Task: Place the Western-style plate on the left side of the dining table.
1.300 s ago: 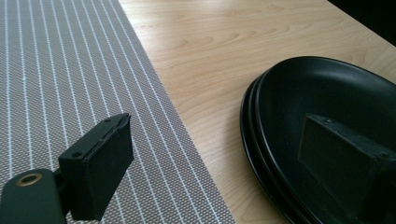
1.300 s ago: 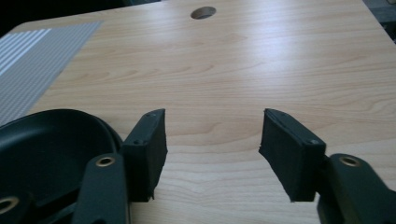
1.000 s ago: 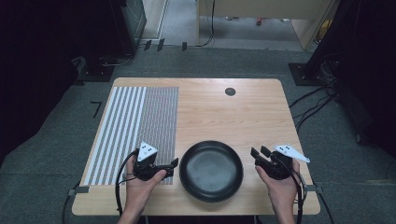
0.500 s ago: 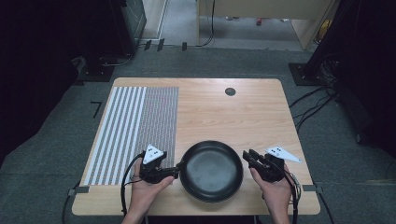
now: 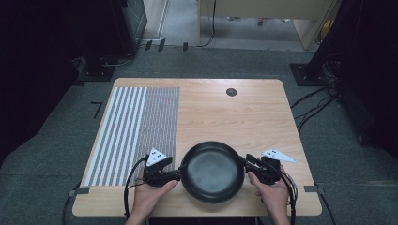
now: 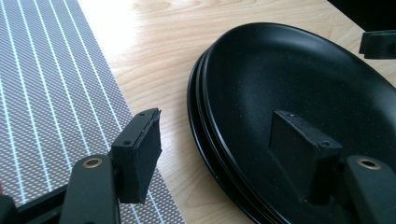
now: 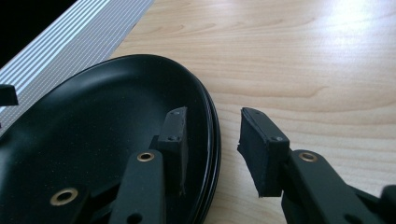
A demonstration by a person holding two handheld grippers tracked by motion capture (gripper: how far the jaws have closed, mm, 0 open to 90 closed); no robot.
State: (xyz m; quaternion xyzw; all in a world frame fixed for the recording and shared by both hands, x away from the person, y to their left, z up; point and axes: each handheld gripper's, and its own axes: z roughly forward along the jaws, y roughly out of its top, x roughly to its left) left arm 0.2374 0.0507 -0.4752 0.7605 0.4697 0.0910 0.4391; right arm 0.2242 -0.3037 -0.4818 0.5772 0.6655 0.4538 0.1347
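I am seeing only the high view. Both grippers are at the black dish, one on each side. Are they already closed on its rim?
Observer: No. In the left gripper view the left gripper is open, one jaw inside the dish and one outside, the rim between them.
Operator: And the right one?
Observer: The same. The right gripper is open and straddles the rim; the outer jaw stands apart from it.
Operator: Is it a single dish?
Observer: The edge shows stacked rims, so it looks like more than one, though I cannot count them.
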